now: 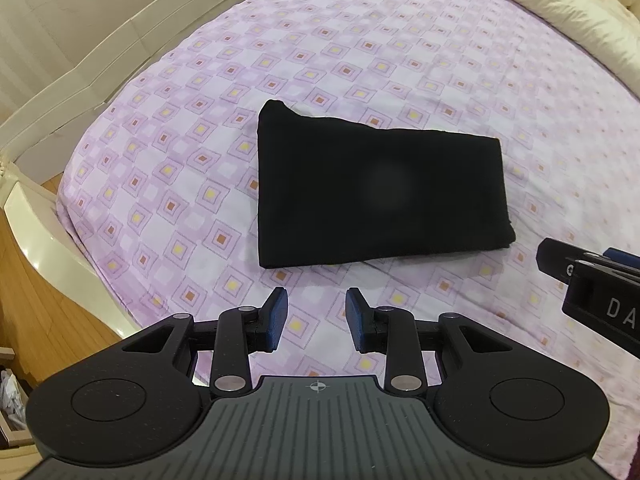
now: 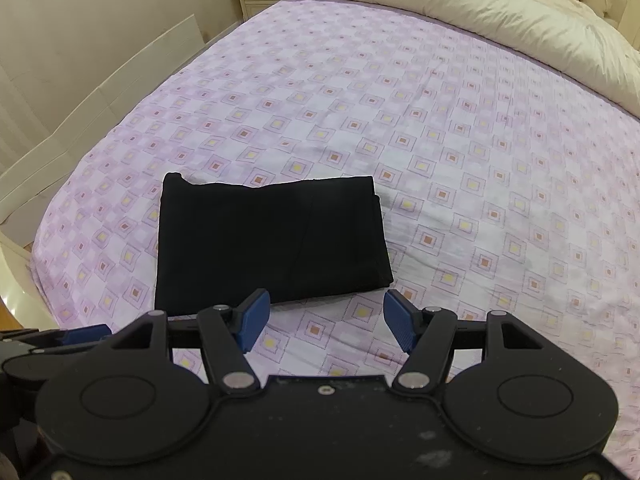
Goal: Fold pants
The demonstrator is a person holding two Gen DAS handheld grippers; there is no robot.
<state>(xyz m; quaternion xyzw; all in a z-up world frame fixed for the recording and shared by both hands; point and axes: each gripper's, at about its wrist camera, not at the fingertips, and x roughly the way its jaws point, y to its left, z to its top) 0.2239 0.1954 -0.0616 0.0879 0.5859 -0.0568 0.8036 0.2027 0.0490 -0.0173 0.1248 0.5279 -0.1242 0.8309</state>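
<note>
Folded black pants (image 2: 272, 240) lie on the bed (image 2: 460, 128), long axis crosswise, just ahead of my right gripper (image 2: 324, 322) and further from my left gripper (image 1: 316, 318), both released and empty

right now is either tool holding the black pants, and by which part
Nothing is held. The left tool and right tool both stand open over the sheet, short of the folded pants.

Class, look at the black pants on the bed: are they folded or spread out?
Folded. The black pants lie as one compact rectangle on the purple bedsheet, no legs extending, stacked layers showing at the right edge.
</note>
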